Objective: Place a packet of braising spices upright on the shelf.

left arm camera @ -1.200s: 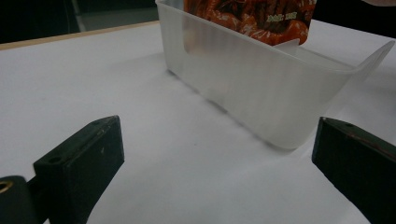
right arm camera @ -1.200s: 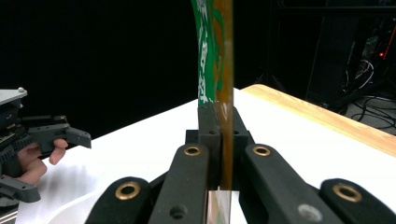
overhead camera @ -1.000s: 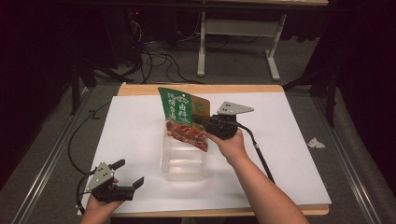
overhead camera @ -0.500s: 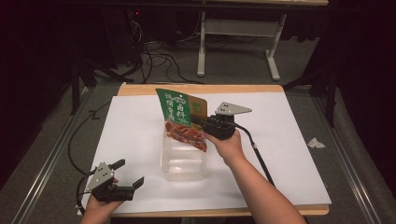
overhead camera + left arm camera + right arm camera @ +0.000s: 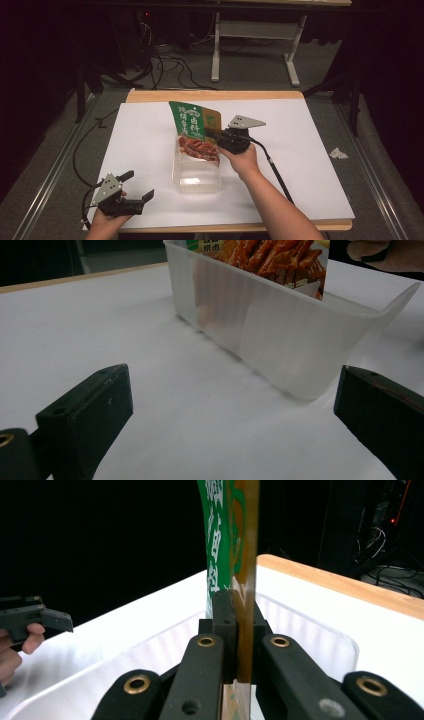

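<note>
Holding the pouch [image 5: 195, 132] upright by its right edge, we have our right gripper [image 5: 218, 135] clamped on it, the two black jaws pressed flat against the thin film, as the right gripper view shows edge-on [image 5: 240, 580]. The pouch, green at the top with a red food picture lower down, hangs with its lower end dipped into the far end of the clear tub [image 5: 197, 172], which sits mid-table on the white sheet [image 5: 310, 150]. We judge that we grip it by the side seam so that it stays vertical and can slide down between the tub's walls instead of lying across the rim; the tub is narrow, so a standing pouch fits better than a flat one. From the left gripper view the tub wall [image 5: 280, 340] is near, with the pouch's red print [image 5: 280, 260] showing over its rim. Our left gripper [image 5: 131, 191] rests low at the near left corner of the sheet, well apart from the tub, its jaws spread wide with nothing between them; it seems parked there to keep out of the way, yet close enough to steady the tub if the pouch drags it. Beyond the sheet the wooden table edge [image 5: 215, 95] shows at the far side.
</note>
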